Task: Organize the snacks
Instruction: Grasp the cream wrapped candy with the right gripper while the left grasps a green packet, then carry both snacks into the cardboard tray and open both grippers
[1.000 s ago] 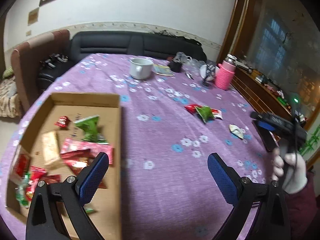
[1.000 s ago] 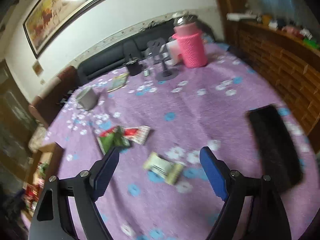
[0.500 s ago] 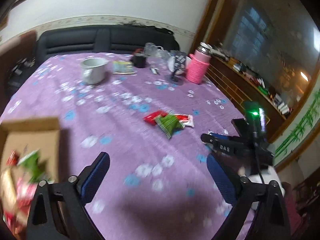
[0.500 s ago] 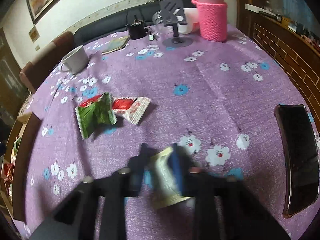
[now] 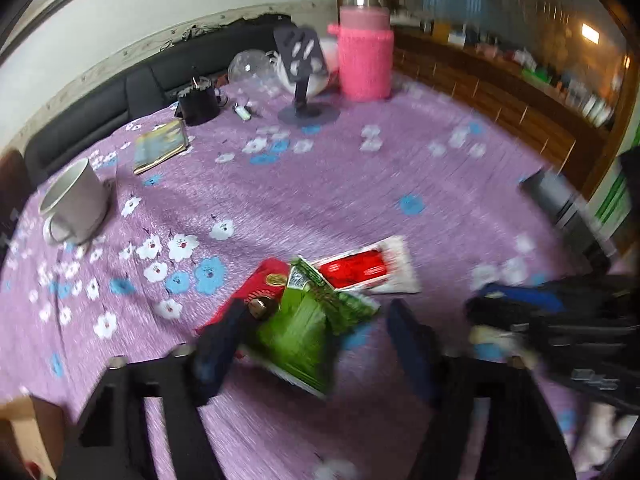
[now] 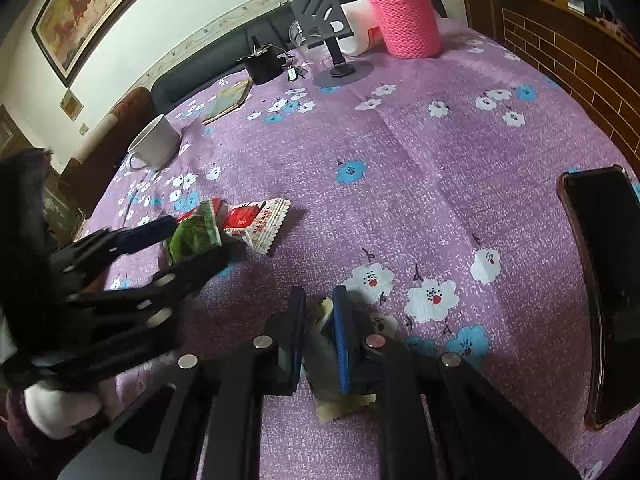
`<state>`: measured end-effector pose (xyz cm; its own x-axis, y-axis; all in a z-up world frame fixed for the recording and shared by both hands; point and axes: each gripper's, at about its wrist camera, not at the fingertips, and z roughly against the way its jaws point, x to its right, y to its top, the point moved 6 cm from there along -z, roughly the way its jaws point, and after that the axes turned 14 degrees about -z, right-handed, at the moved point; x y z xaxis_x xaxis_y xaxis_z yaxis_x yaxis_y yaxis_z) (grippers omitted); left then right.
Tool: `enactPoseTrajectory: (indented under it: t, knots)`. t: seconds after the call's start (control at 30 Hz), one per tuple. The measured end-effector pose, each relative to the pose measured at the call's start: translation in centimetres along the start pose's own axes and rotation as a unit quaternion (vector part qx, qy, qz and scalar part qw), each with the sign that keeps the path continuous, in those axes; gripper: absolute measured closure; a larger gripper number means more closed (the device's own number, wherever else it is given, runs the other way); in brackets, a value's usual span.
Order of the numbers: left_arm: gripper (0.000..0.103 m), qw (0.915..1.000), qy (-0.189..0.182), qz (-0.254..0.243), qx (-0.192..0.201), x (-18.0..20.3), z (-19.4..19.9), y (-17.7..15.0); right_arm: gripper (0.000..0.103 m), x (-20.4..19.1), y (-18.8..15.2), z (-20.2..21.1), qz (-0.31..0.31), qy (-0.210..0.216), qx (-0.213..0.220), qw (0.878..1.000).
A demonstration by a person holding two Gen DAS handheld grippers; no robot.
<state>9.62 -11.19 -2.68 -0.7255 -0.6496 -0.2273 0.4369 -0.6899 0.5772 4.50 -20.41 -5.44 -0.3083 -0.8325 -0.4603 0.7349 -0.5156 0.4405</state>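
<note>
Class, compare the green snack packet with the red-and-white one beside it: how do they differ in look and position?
The green packet sits between the left gripper's closing jaws; the red-and-white packet lies outside them, untouched. The green packet partly overlaps the red-and-white packet. Green is plain-edged here; the red-and-white one shows a zigzag white end. Both are sealed snacks on the purple cloth.

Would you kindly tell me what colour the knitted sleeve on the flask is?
The knitted sleeve is bright pink, clearest in the right wrist view.

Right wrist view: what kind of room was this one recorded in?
Most likely a home living or dining room: a table under a purple floral tablecloth, a dark sofa along the wall with a framed painting above it, plus a white mug and scattered snacks.
</note>
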Motion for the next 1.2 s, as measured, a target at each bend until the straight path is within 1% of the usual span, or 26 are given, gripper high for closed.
enactPoseTrajectory:
  t: [0.03,0.07,0.13,0.23,0.37,0.4,0.53,0.6,0.63,0.67,0.7,0.77,0.83,0.9,0.93,0.97,1.0,1.07,1.13,1.2]
  knots:
    - [0.052,1.0,0.0,-0.007,0.002,0.1,0.0,0.2,0.091,0.0,0.0,0.0,0.001,-0.001,0.0,1.0]
    - [0.054,1.0,-0.009,-0.001,0.003,0.0,0.0,0.2,0.091,0.0,-0.1,0.1,0.002,-0.003,0.0,1.0]
    - [0.055,0.9996,-0.021,0.017,0.002,-0.1,0.3,-0.1,0.093,0.0,-0.2,0.2,0.003,-0.003,0.0,1.0]
    - [0.055,0.9993,-0.019,0.03,0.007,-0.2,1.0,-0.8,0.095,-0.1,-0.2,0.4,-0.001,0.01,0.001,1.0]
    - [0.055,0.9973,-0.03,0.063,0.023,-0.6,3.2,-2.2,0.097,-0.4,-0.1,0.9,-0.008,0.048,-0.001,0.999]
    - [0.064,0.9967,-0.035,0.068,0.027,-0.8,3.6,-2.4,0.097,-0.6,-0.2,1.0,-0.007,0.052,0.001,0.999]
    - [0.064,0.9933,-0.047,0.095,0.044,-1.1,6.6,-3.9,0.095,-1.5,-0.5,0.7,0.01,0.064,-0.01,0.998]
    - [0.064,0.9914,-0.051,0.108,0.053,-1.3,7.7,-4.4,0.078,-1.7,-0.8,0.2,0.022,0.055,-0.02,0.998]
    - [0.064,0.9907,-0.051,0.112,0.057,-1.3,8.2,-4.6,0.062,-1.8,-1.0,0.0,0.029,0.046,-0.022,0.998]
    - [0.064,0.9899,-0.05,0.117,0.062,-1.4,9.0,-4.9,0.056,-2.0,-1.1,0.0,0.036,0.044,-0.019,0.998]
    - [0.064,0.9894,-0.049,0.121,0.065,-1.6,9.4,-5.1,0.053,-2.3,-1.3,0.1,0.048,0.038,-0.02,0.998]
    - [0.064,0.9867,-0.049,0.136,0.074,-2.1,10.8,-5.7,0.039,-2.8,-2.0,0.1,0.076,0.022,-0.021,0.997]
    - [0.064,0.9844,-0.047,0.148,0.082,-2.8,12.0,-6.4,0.036,-3.6,-3.0,0.0,0.129,-0.004,-0.025,0.991]
    - [0.064,0.9811,-0.045,0.165,0.09,-3.6,13.6,-7.5,0.038,-4.0,-3.7,-0.1,0.162,-0.033,-0.019,0.986]
    - [0.064,0.9794,-0.043,0.173,0.094,-4.0,14.3,-8.1,0.051,-4.0,-3.9,-0.1,0.175,-0.049,-0.015,0.983]
    - [0.064,0.977,-0.039,0.185,0.098,-4.7,15.3,-9.0,0.075,-3.9,-3.7,0.0,0.178,-0.063,-0.007,0.982]
    - [0.064,0.9754,-0.034,0.193,0.101,-5.2,15.9,-9.7,0.085,-3.6,-3.5,0.1,0.172,-0.065,-0.006,0.983]
    - [0.064,0.9713,-0.022,0.211,0.107,-6.3,17.4,-11.4,0.085,-2.9,-3.0,0.2,0.144,-0.044,-0.013,0.989]
    - [0.063,0.9661,-0.005,0.233,0.112,-7.6,18.8,-13.3,0.086,-2.6,-2.7,0.2,0.134,-0.045,-0.007,0.99]
    - [0.063,0.9596,0.013,0.256,0.117,-9.2,20.3,-15.5,0.086,-2.7,-2.7,0.3,0.125,-0.038,-0.002,0.991]
